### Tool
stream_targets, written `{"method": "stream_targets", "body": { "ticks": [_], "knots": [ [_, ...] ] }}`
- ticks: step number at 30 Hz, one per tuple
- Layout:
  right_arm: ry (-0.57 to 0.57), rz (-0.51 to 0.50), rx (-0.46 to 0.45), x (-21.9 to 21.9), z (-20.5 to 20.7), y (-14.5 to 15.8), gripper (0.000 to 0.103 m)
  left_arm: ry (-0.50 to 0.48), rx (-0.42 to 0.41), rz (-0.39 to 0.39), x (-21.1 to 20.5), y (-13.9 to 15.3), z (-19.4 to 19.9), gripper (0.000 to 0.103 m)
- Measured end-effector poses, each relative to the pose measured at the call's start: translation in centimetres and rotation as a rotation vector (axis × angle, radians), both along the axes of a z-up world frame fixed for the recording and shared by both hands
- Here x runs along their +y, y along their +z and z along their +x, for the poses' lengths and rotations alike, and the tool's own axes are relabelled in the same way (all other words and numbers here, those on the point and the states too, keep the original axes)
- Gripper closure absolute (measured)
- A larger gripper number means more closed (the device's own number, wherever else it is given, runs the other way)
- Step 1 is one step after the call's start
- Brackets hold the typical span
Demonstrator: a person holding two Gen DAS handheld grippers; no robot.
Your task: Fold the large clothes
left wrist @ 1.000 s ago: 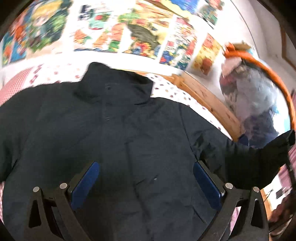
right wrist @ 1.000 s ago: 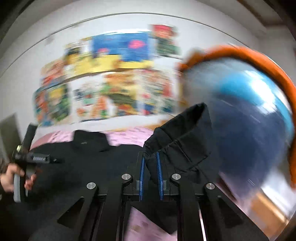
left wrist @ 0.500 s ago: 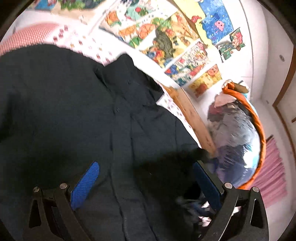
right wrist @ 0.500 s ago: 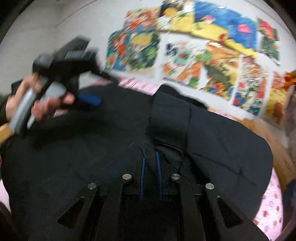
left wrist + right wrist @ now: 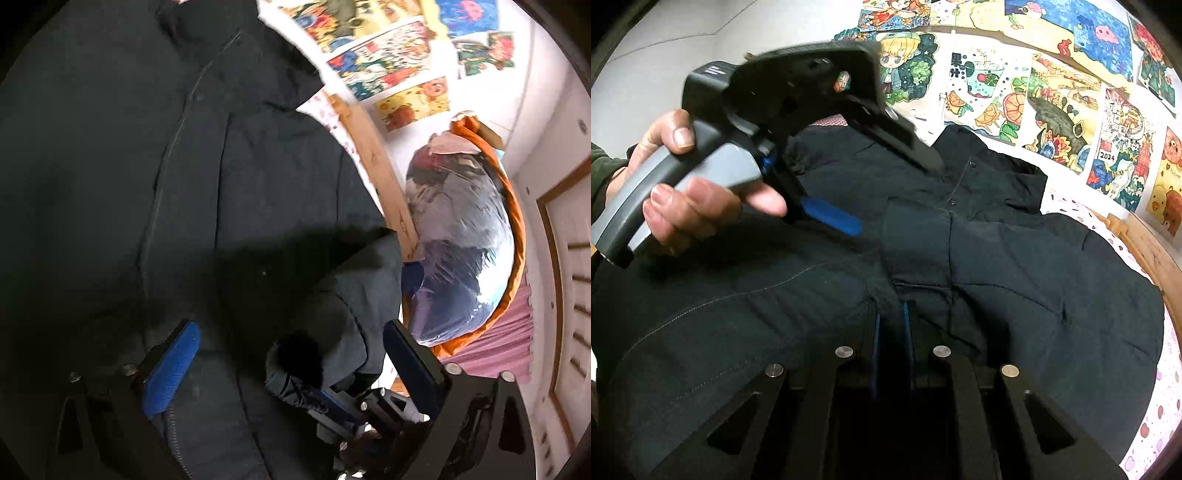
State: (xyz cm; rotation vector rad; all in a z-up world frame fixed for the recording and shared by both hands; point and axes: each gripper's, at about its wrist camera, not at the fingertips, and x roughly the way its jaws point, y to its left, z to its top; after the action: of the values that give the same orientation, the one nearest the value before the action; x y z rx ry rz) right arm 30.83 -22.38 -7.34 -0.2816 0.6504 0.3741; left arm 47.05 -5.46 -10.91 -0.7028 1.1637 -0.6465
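Observation:
A large dark jacket (image 5: 229,192) lies spread on the bed, collar toward the wall, also in the right wrist view (image 5: 1015,266). My right gripper (image 5: 891,314) is shut on the jacket's sleeve cuff (image 5: 916,251), which lies folded across the jacket's front. It also shows low in the left wrist view (image 5: 332,402), holding the sleeve (image 5: 354,288). My left gripper (image 5: 291,350) is open and empty, hovering over the jacket's front. It shows in the right wrist view (image 5: 849,173), held by a hand.
A pink patterned bedsheet (image 5: 1145,424) shows at the right edge. A wooden bed frame (image 5: 380,173) runs along the far side. A clear bag of clothes in an orange holder (image 5: 461,236) stands beyond it. Posters (image 5: 1052,85) cover the wall.
My right gripper carried the sleeve from the jacket's side across its front toward the middle. My left gripper swung to the right and lower over the jacket, staying open.

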Motion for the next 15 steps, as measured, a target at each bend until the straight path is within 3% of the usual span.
{"method": "stream_targets", "body": {
  "ticks": [1, 3, 4, 9, 10, 13, 15],
  "knots": [
    [0.0, -0.001, 0.001, 0.0, -0.3, -0.1, 0.092, 0.0, 0.013, -0.01, -0.4, -0.3, 0.2, 0.015],
    [0.0, -0.004, 0.0, 0.1, -0.2, 0.0, 0.092, -0.01, 0.022, -0.018, -0.7, -0.6, 0.3, 0.036],
    [-0.002, -0.005, -0.002, 0.1, -0.3, 0.0, 0.092, -0.015, 0.022, -0.02, -0.8, -0.7, 0.4, 0.041],
    [-0.007, -0.025, 0.013, 0.1, -0.2, 0.2, 0.089, -0.064, -0.051, -0.018, -2.0, 0.6, 0.0, 0.083],
    [0.001, -0.023, 0.02, 0.0, -0.7, 0.2, 0.083, -0.065, -0.072, -0.003, -2.1, 1.0, -0.1, 0.087],
    [0.053, 0.014, 0.023, -0.3, -1.6, 0.8, 0.045, -0.042, -0.155, 0.055, -1.9, 2.5, -0.8, 0.094],
    [0.06, 0.013, 0.009, -0.6, -2.3, 1.2, 0.038, -0.013, -0.198, 0.079, -1.0, 3.7, -1.0, 0.095]
  ]
}}
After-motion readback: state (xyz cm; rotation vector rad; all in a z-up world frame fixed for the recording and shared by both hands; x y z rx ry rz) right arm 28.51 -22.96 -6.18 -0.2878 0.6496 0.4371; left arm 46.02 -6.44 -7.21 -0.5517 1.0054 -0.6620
